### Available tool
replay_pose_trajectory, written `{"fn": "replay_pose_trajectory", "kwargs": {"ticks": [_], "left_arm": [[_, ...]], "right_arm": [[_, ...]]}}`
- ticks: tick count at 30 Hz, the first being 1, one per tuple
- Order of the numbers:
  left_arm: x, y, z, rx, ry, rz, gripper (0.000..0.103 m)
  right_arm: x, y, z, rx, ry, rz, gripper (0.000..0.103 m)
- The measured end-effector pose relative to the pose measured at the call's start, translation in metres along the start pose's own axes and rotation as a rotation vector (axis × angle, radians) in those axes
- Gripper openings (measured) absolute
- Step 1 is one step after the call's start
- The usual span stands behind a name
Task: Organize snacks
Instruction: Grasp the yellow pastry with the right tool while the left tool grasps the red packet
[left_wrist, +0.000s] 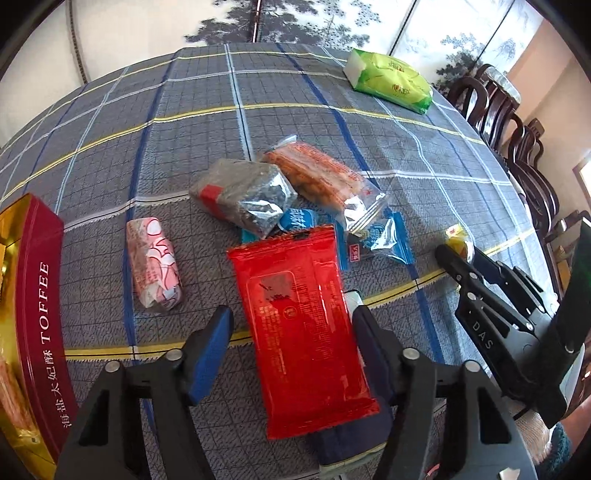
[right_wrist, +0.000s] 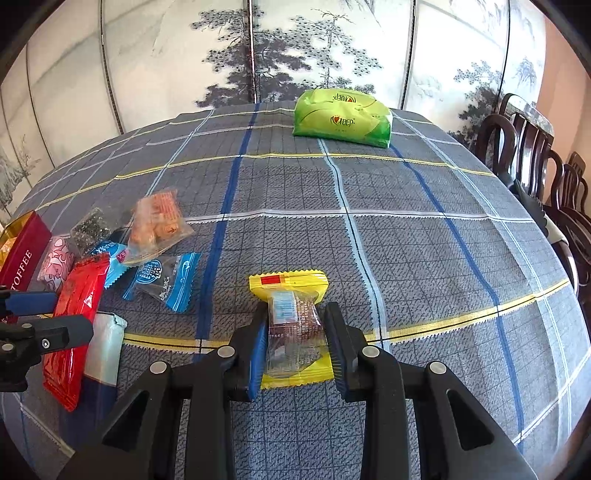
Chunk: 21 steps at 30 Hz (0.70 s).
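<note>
My left gripper (left_wrist: 291, 328) is open, its fingers on either side of a red flat packet (left_wrist: 301, 321) lying on the plaid tablecloth; the packet also shows in the right wrist view (right_wrist: 75, 332). My right gripper (right_wrist: 297, 339) is shut on a yellow-edged snack packet (right_wrist: 293, 325), which rests on the cloth; it shows at the right of the left wrist view (left_wrist: 458, 240). Beyond the red packet lie a pink wrapped snack (left_wrist: 153, 264), a dark seaweed bag (left_wrist: 245, 194), an orange snack bag (left_wrist: 321, 177) and blue-wrapped snacks (left_wrist: 384, 240).
A red and gold TOFFEE tin (left_wrist: 29, 314) stands open at the left edge. A green tissue pack (right_wrist: 341, 118) lies at the far side of the table. Dark wooden chairs (right_wrist: 535, 158) stand along the right. A painted screen stands behind the table.
</note>
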<state>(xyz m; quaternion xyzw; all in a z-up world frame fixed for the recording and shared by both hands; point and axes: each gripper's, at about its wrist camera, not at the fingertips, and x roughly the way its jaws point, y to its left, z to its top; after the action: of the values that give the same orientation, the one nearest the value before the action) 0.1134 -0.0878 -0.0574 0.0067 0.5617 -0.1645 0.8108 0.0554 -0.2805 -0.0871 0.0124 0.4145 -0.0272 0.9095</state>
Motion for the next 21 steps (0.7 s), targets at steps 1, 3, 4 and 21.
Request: {"fn": "replay_pose_trajectory", "kwargs": {"ticks": [1, 3, 4, 21], "left_arm": [[0.001, -0.001, 0.000, 0.003, 0.001, -0.007, 0.056], [0.002, -0.003, -0.001, 0.013, 0.001, -0.007, 0.053], [0.002, -0.003, -0.001, 0.017, -0.002, -0.011, 0.052], [-0.025, 0.017, -0.033, 0.019, -0.013, 0.026, 0.041]], "right_arm": [[0.000, 0.000, 0.000, 0.000, 0.000, 0.000, 0.031], [0.000, 0.000, 0.000, 0.000, 0.000, 0.000, 0.031], [0.000, 0.000, 0.000, 0.000, 0.000, 0.000, 0.031], [0.000, 0.001, 0.000, -0.001, 0.000, -0.002, 0.031]]}}
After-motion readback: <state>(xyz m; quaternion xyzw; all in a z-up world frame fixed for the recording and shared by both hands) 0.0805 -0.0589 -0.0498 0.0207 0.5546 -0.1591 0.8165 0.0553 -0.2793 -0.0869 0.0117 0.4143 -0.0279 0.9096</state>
